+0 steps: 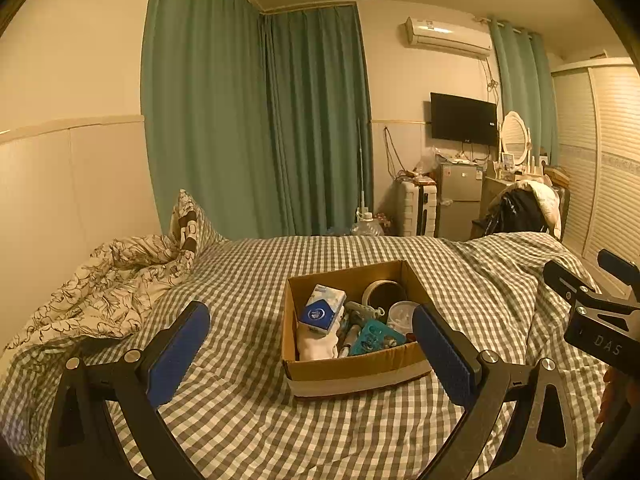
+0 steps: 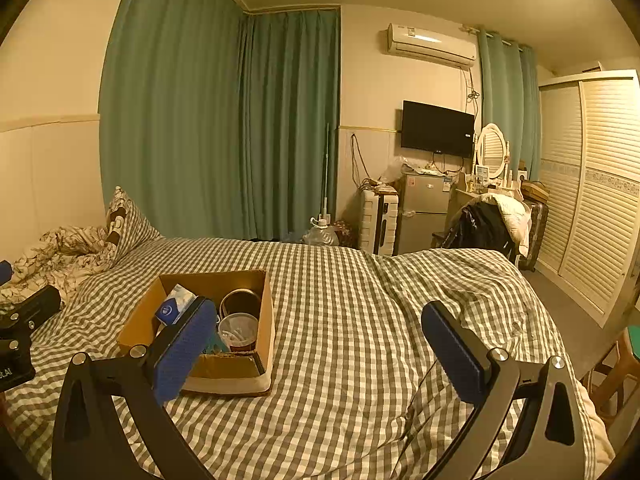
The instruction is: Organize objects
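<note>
- Your left gripper (image 1: 310,344) is spread wide and holds nothing; it hangs above the bed (image 1: 248,280), with the box (image 1: 352,368) dead ahead between its fingers.
- Your right gripper (image 2: 316,340) is also spread and empty. Seen from it, the box (image 2: 224,368) lies ahead and to the left, partly behind its left finger (image 2: 180,356).
- The left gripper looks the nearer and the better lined up (the right would have to swing left across the bed to reach in).
- The box sits open on the checked cover with a near wall facing you, and its sides run away from you.
- Inside it lie a tissue pack (image 1: 322,310) at the left, a tin (image 1: 384,294) at the far right, a cup (image 1: 402,314) just before the tin, and a teal thing (image 1: 374,338) at the near right, with small bits between that I cannot name.
- Nothing loose shows on the cover around the box, which fits either a box already filled or one waiting to be unpacked.
</note>
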